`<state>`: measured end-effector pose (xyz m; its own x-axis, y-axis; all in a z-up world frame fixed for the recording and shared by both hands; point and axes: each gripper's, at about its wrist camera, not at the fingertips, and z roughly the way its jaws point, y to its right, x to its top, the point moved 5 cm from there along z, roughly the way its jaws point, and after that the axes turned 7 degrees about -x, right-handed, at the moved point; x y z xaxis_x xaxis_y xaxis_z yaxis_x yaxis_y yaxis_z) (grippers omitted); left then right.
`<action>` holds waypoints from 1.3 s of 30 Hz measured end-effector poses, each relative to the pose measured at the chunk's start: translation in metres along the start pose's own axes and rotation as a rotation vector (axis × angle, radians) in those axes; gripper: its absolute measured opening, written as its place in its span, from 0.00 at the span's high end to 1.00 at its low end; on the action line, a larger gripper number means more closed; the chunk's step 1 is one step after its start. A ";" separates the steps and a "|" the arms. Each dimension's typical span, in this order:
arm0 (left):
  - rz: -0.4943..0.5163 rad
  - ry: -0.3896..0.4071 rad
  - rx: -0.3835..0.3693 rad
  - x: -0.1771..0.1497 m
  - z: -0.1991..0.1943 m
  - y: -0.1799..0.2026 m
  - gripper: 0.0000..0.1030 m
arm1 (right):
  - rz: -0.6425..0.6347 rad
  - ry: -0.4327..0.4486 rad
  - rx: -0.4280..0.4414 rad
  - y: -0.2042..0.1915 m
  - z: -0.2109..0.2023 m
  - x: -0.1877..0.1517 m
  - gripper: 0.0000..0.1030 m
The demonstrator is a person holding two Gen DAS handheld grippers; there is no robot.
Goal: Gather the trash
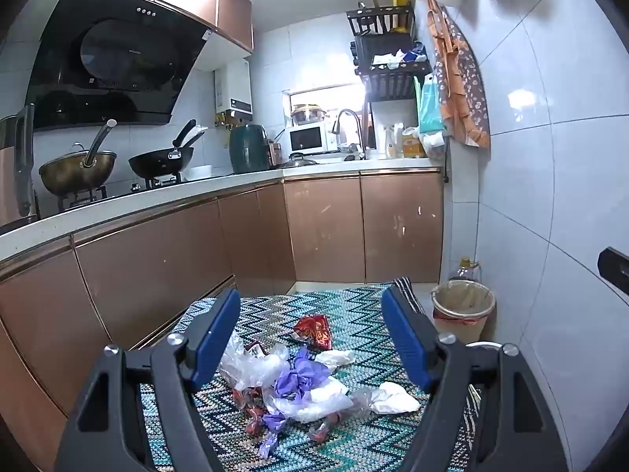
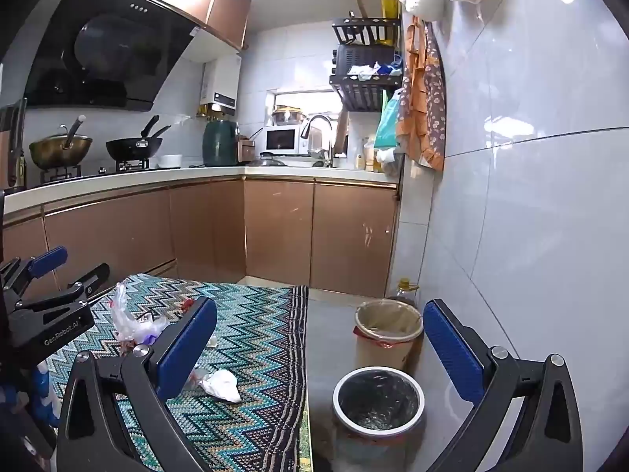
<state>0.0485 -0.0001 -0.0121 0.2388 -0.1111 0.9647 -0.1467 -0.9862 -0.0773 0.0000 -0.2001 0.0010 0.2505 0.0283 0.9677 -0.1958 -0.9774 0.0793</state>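
A heap of trash lies on the zigzag rug (image 1: 354,306): clear plastic film (image 1: 251,369), purple wrappers (image 1: 298,377), a red snack bag (image 1: 314,328) and crumpled white tissue (image 1: 393,395). My left gripper (image 1: 310,334) hangs open above the heap, holding nothing. In the right wrist view the white tissue (image 2: 222,385) lies by my left finger. My right gripper (image 2: 320,348) stands open and empty over the rug's edge. Just below it sits a metal-rimmed bin with a black liner (image 2: 378,401). The left gripper (image 2: 59,275) shows at the left edge.
A beige bin with a tan liner (image 2: 387,332) stands against the tiled wall (image 2: 530,236), an oil bottle (image 2: 407,287) behind it. Brown cabinets (image 1: 326,228) close off the left and far sides. Pans sit on the stove (image 1: 118,165) above.
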 end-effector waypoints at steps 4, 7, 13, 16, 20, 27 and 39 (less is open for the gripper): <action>-0.010 -0.005 0.000 0.000 0.002 0.000 0.29 | -0.001 -0.003 -0.008 -0.003 0.003 0.001 0.00; -0.017 -0.001 -0.005 0.008 -0.001 0.000 0.29 | 0.015 0.014 0.000 -0.001 0.003 0.001 0.00; -0.028 0.007 -0.012 0.004 0.005 -0.005 0.29 | 0.007 0.021 -0.011 -0.005 0.005 0.003 0.00; -0.030 0.008 -0.014 0.000 0.007 -0.004 0.29 | 0.008 0.012 -0.018 -0.007 0.007 0.001 0.00; -0.031 0.008 -0.012 0.000 0.007 -0.003 0.29 | 0.012 0.001 -0.014 -0.007 0.012 -0.001 0.00; -0.028 -0.005 -0.017 0.000 0.012 -0.005 0.29 | 0.015 -0.011 0.003 -0.009 0.017 -0.003 0.00; -0.052 -0.007 -0.059 -0.001 0.015 -0.013 0.29 | 0.009 -0.009 -0.029 -0.013 0.016 -0.002 0.00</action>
<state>0.0642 0.0113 -0.0155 0.2547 -0.0615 0.9651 -0.1904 -0.9816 -0.0123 0.0175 -0.1910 -0.0062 0.2573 0.0172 0.9662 -0.2254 -0.9712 0.0772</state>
